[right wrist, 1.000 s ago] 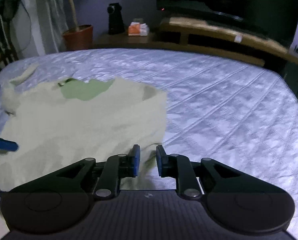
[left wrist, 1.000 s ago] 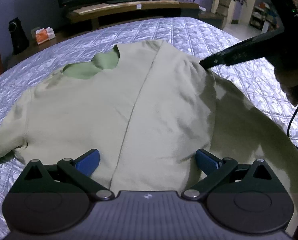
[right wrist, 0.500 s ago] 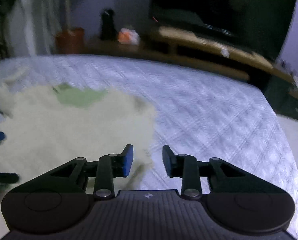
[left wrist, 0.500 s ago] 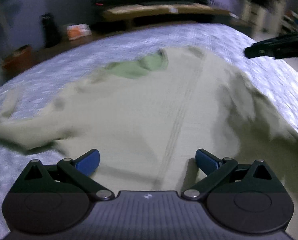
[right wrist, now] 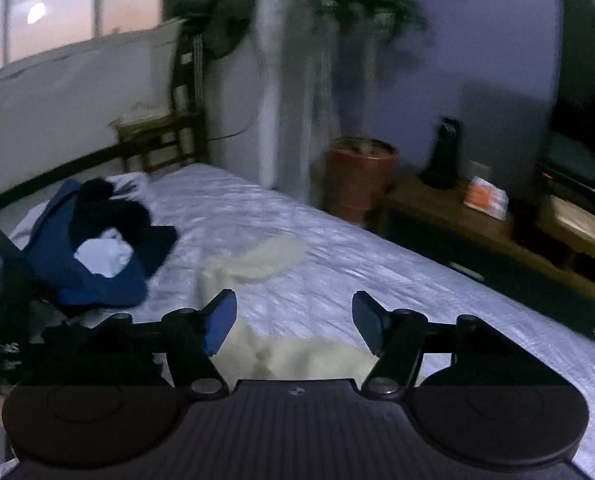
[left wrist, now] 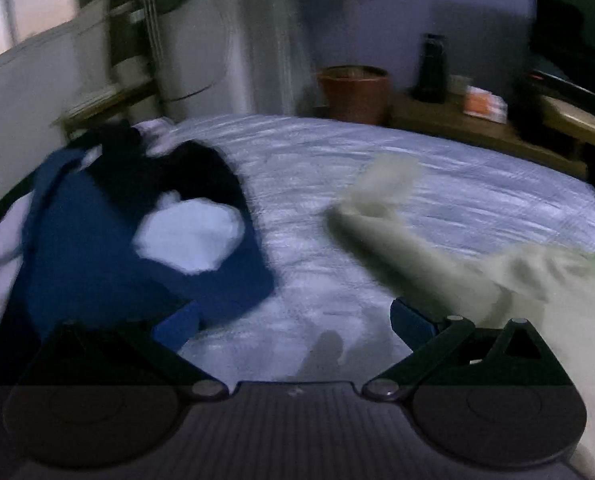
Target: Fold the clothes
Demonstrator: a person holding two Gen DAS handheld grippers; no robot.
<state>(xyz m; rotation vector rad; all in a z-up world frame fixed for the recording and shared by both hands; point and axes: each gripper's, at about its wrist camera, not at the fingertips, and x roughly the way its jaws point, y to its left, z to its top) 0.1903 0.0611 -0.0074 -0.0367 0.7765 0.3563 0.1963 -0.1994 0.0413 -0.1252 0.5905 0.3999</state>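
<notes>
1. From the left wrist we see our left claw [left wrist: 293, 322] gaping wide over the quilted bed [left wrist: 437, 184], nothing between its blue pads, which hang above bare quilt.
2. The pale green shirt [left wrist: 413, 248] lies on the bed to the right of that claw; one sleeve stretches up and away across the quilt, and the body of the garment runs out of the frame at the lower right. This view is blurred, so we cannot make out its folds.
3. The same view shows a heap of dark blue and white clothes [left wrist: 145, 248] on the left side of the bed, close beside the left pad.
4. From the right wrist we see our right claw [right wrist: 293, 322], its jaws opening and holding nothing; the shirt [right wrist: 257, 264] lies partly under it, sleeve reaching up the bed.
5. Only the right view takes in the room: a fan [right wrist: 221, 20], a potted plant [right wrist: 361, 176], a low wooden stand [right wrist: 477, 232] and a dark screen [right wrist: 589, 88].
6. Only the right view shows the black body of the left gripper at its left edge, next to the heap [right wrist: 97, 256].
</notes>
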